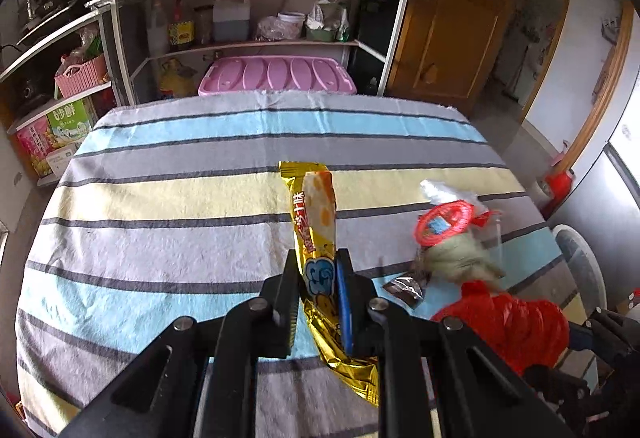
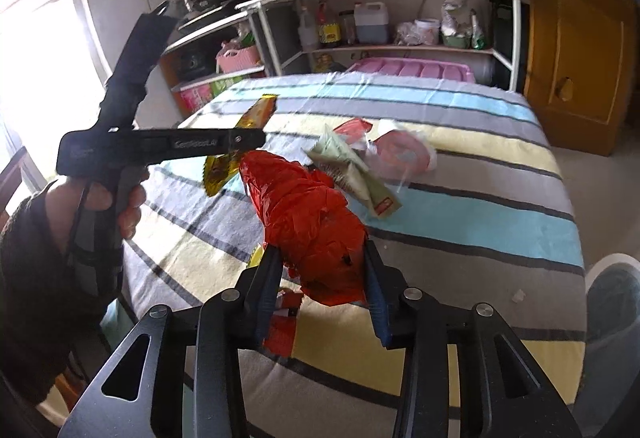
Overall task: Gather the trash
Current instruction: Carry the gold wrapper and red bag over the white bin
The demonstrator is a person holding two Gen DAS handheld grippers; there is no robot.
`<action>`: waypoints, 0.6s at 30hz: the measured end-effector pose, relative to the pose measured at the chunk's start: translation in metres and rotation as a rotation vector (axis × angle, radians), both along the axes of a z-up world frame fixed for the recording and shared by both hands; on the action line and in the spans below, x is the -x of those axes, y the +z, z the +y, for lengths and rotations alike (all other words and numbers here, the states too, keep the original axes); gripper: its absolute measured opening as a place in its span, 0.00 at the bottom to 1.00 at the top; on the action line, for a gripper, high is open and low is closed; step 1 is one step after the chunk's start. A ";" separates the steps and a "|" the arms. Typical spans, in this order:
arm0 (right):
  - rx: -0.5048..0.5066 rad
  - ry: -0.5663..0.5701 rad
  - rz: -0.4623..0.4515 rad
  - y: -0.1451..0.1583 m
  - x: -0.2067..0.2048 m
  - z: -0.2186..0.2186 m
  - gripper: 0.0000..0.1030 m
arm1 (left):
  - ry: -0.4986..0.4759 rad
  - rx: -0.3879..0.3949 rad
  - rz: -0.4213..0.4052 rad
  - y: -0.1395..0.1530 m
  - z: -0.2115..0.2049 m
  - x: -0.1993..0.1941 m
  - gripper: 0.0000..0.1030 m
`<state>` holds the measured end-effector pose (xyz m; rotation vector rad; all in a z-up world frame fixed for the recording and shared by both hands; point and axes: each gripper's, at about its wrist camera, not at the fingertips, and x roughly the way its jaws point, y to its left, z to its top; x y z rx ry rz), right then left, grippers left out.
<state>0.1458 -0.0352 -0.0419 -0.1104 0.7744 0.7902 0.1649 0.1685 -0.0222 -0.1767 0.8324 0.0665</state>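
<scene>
Fingers of the left gripper [image 1: 318, 278] are squeezing the gold wrapper [image 1: 316, 234] to drop it into the red bag [image 2: 308, 213], which the right gripper [image 2: 320, 270] is pinching at 3 o'clock over the bench [image 1: 160, 205].

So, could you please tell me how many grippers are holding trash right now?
2. The left gripper grips the gold snack wrapper; the right gripper grips the red plastic bag, both above the striped tablecloth.

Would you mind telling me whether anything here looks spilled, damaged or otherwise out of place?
Litter lies on the striped tablecloth: a green packet, a clear wrapper with a red ring, a small dark wrapper. Nothing looks spilled or broken.
</scene>
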 end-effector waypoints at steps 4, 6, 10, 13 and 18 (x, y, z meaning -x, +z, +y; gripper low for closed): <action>-0.028 -0.008 -0.013 0.008 0.005 -0.008 0.39 | -0.003 -0.002 -0.020 0.010 -0.004 0.008 0.17; -0.041 -0.018 -0.016 0.011 0.007 -0.011 0.39 | -0.012 -0.001 -0.035 0.015 -0.007 0.013 0.17; -0.071 -0.050 -0.028 0.018 0.013 -0.026 0.39 | -0.038 -0.005 -0.057 0.024 -0.019 0.023 0.17; -0.089 -0.094 -0.039 0.024 0.017 -0.040 0.39 | -0.067 -0.010 -0.072 0.029 -0.031 0.030 0.17; -0.107 -0.156 -0.063 0.034 0.023 -0.064 0.39 | -0.123 -0.011 -0.094 0.037 -0.057 0.036 0.17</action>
